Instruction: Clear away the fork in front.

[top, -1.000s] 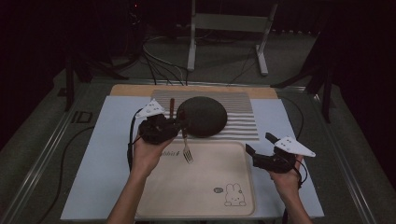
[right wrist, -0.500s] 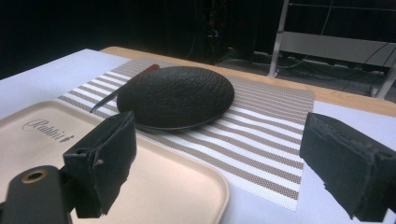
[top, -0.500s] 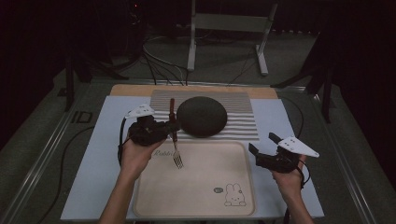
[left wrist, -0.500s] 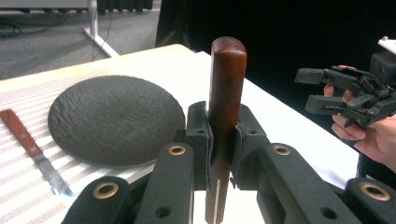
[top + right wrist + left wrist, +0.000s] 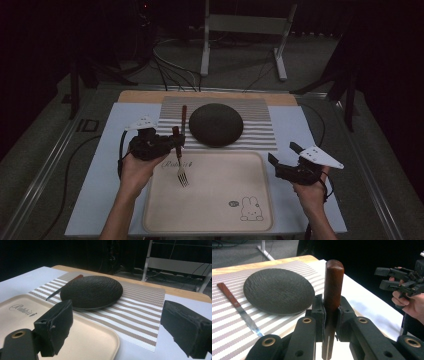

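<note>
My left gripper [image 5: 176, 141] is shut on the dark wooden handle of a fork [image 5: 181, 165]. The fork's tines hang down over the upper left part of the beige tray [image 5: 220, 210]. In the left gripper view the handle [image 5: 333, 282] stands upright between the jaws. A round black plate [image 5: 216, 124] lies on the striped placemat [image 5: 260, 130] behind the tray. A knife [image 5: 184, 117] with a wooden handle lies just left of the plate. My right gripper [image 5: 283, 153] is held open beside the tray's right edge, nothing between its jaws.
The tray carries a rabbit drawing [image 5: 251, 209] near its front right corner. A pale sheet [image 5: 100, 190] covers the table under tray and placemat. Cables and a metal stand [image 5: 242, 30] are on the floor beyond the table's far edge.
The left gripper has moved left and slightly nearer the person, carrying the fork with it. The right gripper has stayed where it was.
</note>
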